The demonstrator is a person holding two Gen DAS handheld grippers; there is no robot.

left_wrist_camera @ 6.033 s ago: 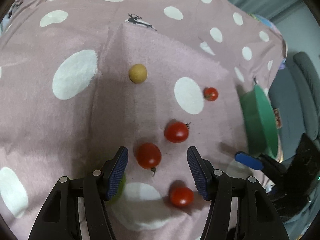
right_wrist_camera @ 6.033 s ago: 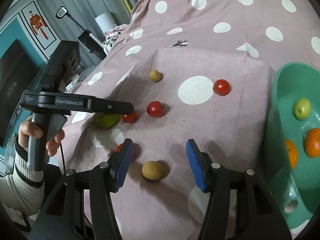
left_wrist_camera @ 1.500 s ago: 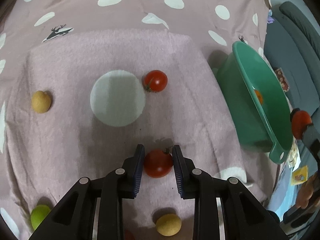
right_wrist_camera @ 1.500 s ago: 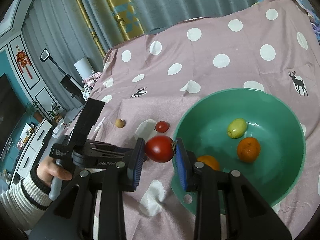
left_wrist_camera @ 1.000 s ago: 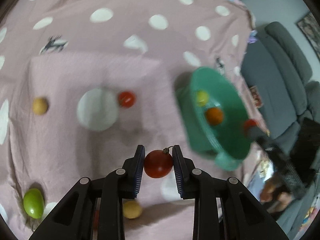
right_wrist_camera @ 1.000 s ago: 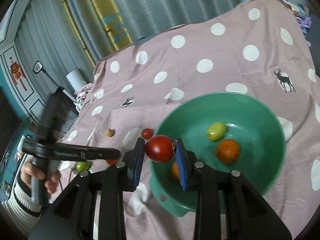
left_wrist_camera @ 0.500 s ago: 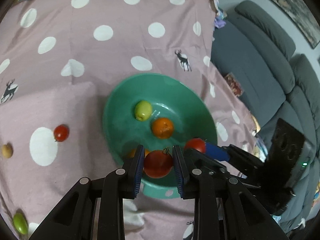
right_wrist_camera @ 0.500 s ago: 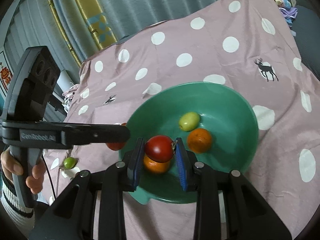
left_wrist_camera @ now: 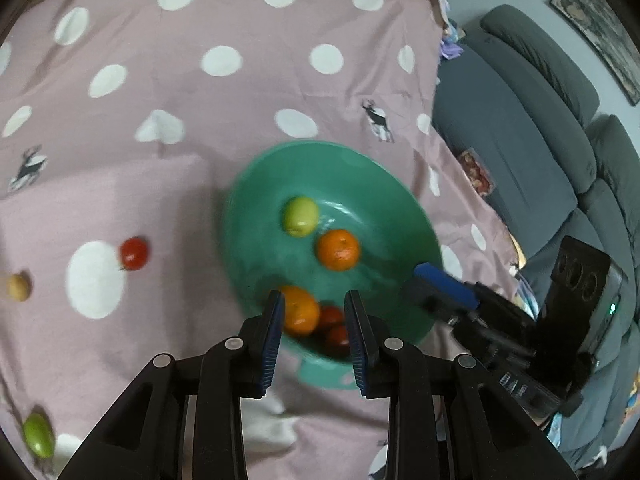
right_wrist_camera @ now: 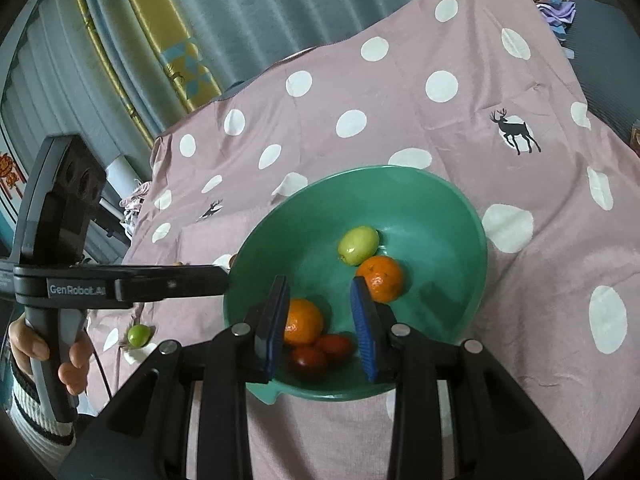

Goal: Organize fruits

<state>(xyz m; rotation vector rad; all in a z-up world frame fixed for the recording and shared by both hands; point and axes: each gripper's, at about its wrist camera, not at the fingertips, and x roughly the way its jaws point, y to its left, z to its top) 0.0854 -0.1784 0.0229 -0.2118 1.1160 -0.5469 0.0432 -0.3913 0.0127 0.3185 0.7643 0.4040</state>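
Note:
A green bowl point(left_wrist_camera: 384, 184) point(right_wrist_camera: 440, 200) sits on the pink dotted cloth. It holds a green fruit point(left_wrist_camera: 301, 216) point(right_wrist_camera: 358, 245), two oranges point(left_wrist_camera: 338, 249) point(right_wrist_camera: 380, 279) and two red tomatoes point(left_wrist_camera: 332, 322) point(right_wrist_camera: 320, 354). My left gripper point(left_wrist_camera: 314, 336) is open and empty above the bowl's near rim. My right gripper point(right_wrist_camera: 320, 326) is open and empty above the tomatoes. On the cloth lie a red tomato point(left_wrist_camera: 134, 253), a tan fruit point(left_wrist_camera: 16, 287) and a green fruit point(left_wrist_camera: 38, 436) point(right_wrist_camera: 139, 335).
A grey sofa point(left_wrist_camera: 540, 120) stands to the right of the table in the left wrist view. Curtains point(right_wrist_camera: 240, 20) hang behind the table in the right wrist view. The person's hand point(right_wrist_camera: 52, 356) holds the left gripper's handle at the table's left side.
Both grippers have opened and let go of their tomatoes, which now lie in the bowl by the near orange. Both grippers stay above the bowl.

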